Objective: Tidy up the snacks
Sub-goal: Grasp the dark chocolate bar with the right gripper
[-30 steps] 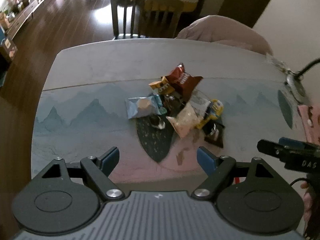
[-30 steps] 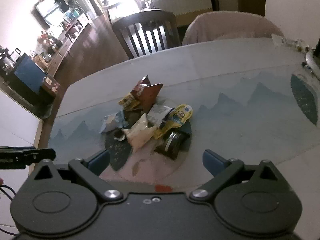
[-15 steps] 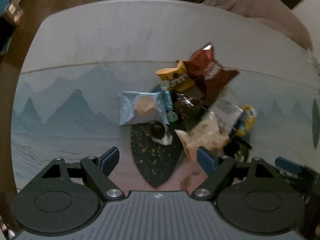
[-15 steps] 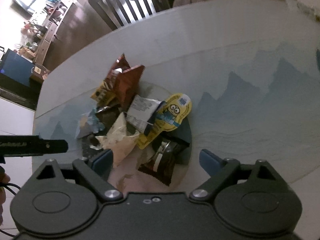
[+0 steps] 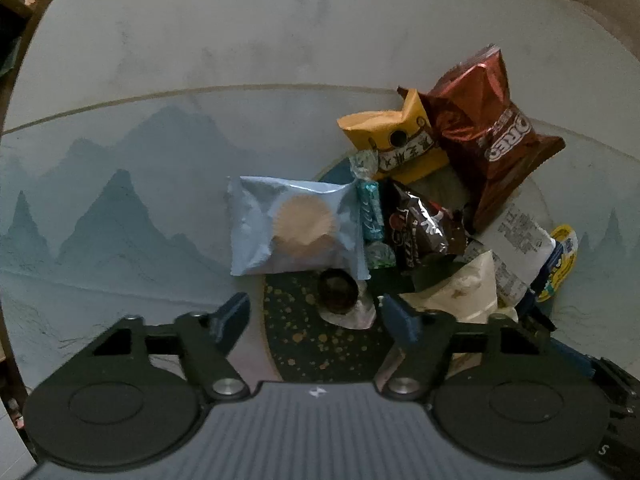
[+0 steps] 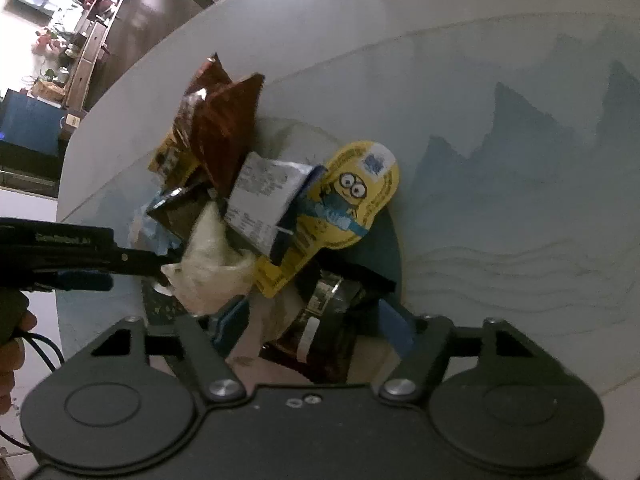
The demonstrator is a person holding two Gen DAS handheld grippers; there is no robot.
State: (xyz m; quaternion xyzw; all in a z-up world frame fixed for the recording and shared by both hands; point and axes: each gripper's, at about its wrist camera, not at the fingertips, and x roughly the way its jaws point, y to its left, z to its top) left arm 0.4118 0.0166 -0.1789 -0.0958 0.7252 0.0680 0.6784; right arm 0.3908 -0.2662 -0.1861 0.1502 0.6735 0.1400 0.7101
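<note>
A pile of snacks lies on the table. In the left wrist view I see a pale blue cake packet, a yellow packet, a brown Oreo bag, a dark chocolate wrapper and a small round chocolate. My left gripper is open, low over the round chocolate. In the right wrist view my right gripper is open, its fingers either side of a dark brown packet. A yellow Minion packet and a white bag lie just beyond.
The table carries a mat with blue mountain print. The left gripper's body reaches in from the left of the right wrist view. A wooden floor and a sideboard lie beyond the table's far edge.
Both grippers have dropped and moved forward onto the snack pile. Both stay open. The snacks have not moved.
</note>
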